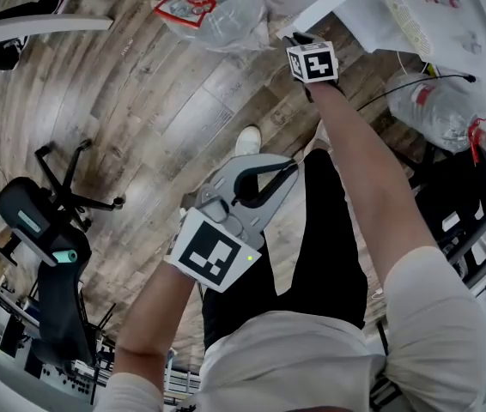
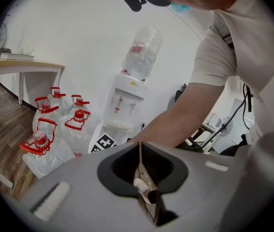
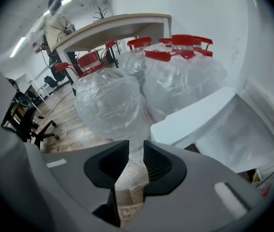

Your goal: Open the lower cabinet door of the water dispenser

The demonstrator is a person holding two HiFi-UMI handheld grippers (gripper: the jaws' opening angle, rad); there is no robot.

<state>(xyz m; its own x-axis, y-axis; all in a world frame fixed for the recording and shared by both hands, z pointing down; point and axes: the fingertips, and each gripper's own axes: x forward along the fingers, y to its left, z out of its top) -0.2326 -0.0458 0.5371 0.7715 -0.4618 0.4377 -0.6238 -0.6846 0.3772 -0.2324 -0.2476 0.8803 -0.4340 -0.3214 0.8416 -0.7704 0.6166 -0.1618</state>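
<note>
right gripper [image 3: 133, 151] with jaws partly apart, holding nothing; left gripper [image 2: 139, 153] closed and empty. the door [image 3: 195, 117] stands ajar just right of the open jaws. pushed wider, it may strike the bottles [image 3: 110, 103] crowding close beside it and swing back.

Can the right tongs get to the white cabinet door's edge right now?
Probably yes. The right tongs stand open and empty, and the edge of the cabinet door lies just ahead to their right, with nothing between them.
</note>
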